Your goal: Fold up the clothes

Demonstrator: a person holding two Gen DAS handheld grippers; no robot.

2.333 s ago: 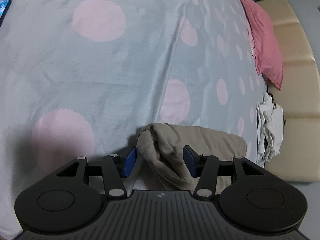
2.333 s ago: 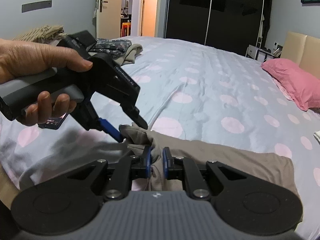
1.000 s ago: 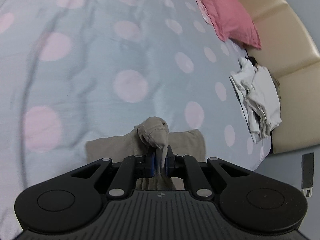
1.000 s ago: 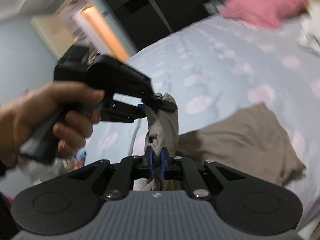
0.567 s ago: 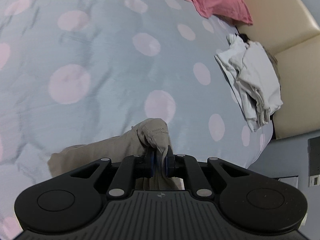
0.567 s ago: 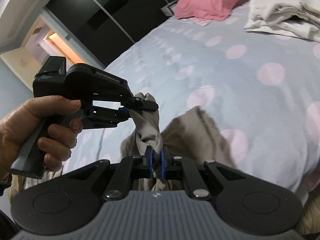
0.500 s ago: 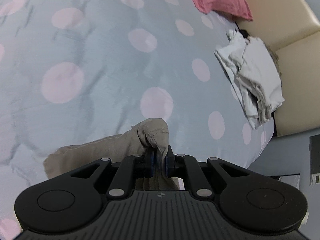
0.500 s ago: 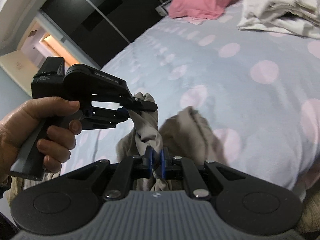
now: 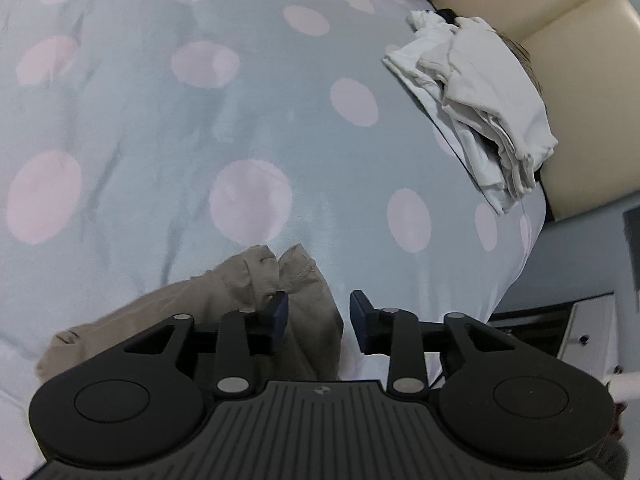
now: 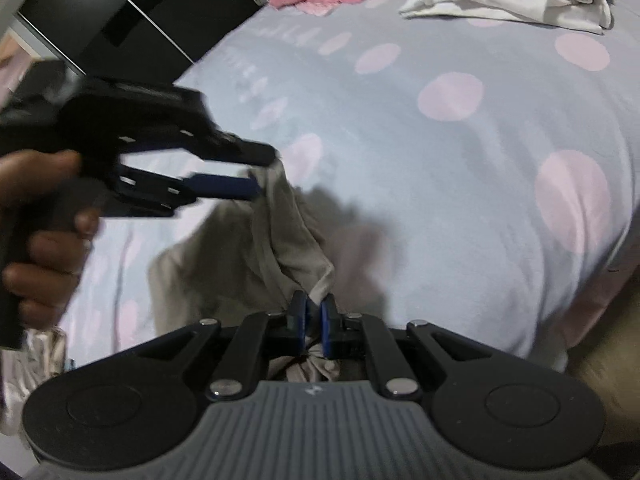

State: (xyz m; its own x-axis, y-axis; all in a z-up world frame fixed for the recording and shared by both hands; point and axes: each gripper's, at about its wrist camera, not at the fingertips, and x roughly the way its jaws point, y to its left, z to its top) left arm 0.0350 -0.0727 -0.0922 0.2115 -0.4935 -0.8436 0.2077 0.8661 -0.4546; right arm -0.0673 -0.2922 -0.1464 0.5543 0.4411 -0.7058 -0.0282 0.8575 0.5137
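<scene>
The beige garment (image 9: 224,304) lies crumpled on the dotted bed (image 9: 160,120) near its edge, its lower part hidden behind both tools. The left gripper (image 9: 318,316), blurred in the right view, has just been opening; its fingers stand apart around a soft bunched corner. The right gripper (image 10: 313,326) pinches a fold.

Dim, even indoor light, cool cast. Strong fisheye bending, dark vignette at corners. Right wrist view: motion blur on black handheld left gripper (image 10: 256,174) and hand (image 10: 38,216). Soft shadow beside crumpled beige cotton garment (image 10: 256,256).
</scene>
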